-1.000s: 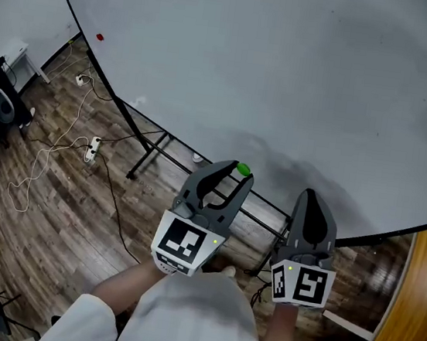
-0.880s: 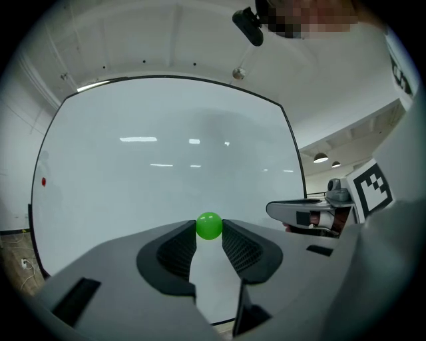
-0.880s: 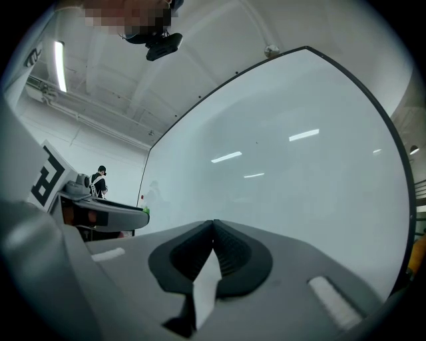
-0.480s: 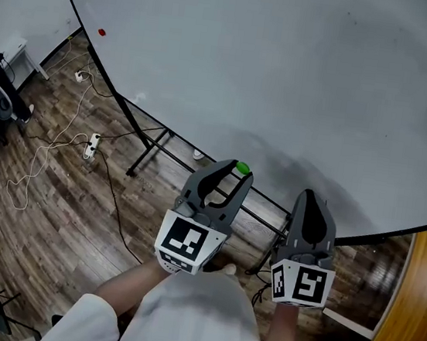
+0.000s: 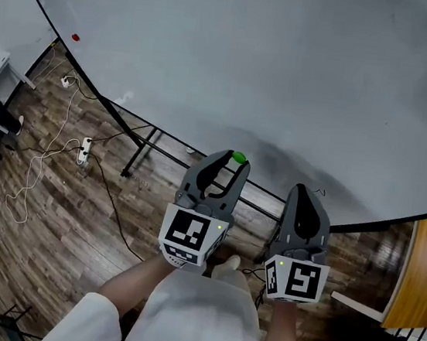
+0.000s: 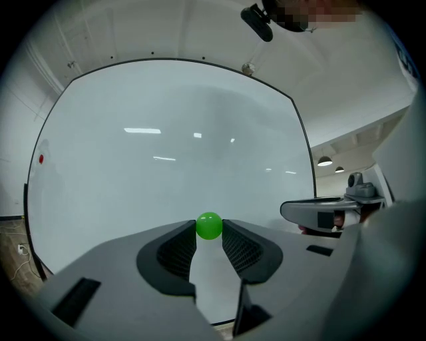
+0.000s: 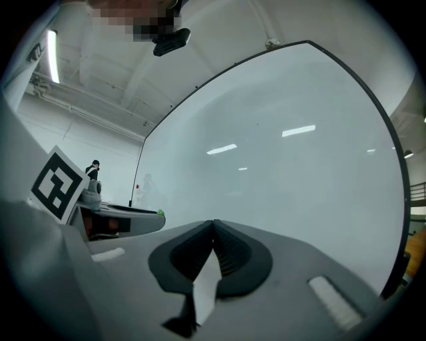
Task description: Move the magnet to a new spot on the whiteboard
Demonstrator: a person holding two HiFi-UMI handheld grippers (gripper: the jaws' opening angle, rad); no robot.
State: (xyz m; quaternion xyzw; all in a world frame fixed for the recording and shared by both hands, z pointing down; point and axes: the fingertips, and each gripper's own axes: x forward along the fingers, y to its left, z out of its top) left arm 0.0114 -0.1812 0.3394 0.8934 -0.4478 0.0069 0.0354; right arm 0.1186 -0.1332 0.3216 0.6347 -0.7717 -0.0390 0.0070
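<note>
While the left gripper (image 5: 228, 162) is pinching the green magnet (image 6: 209, 226) by its tips alone, a slip is probably looming; the right gripper (image 7: 213, 226) is sitting closed, empty.

Head view: the camera sits above and behind both grippers. It faces steeply down past the left gripper (image 5: 230, 160) and the right gripper (image 5: 305, 192) to the whiteboard (image 5: 288, 74) ahead of their tips.

Gripper views: each camera rides behind its own jaws and faces level at the whiteboard, close up.

Shared: all three views take in the whiteboard. All three also show the magnet (image 5: 238, 158) at the left gripper's tips, though in the right gripper view it is only a green speck, probably the same.
</note>
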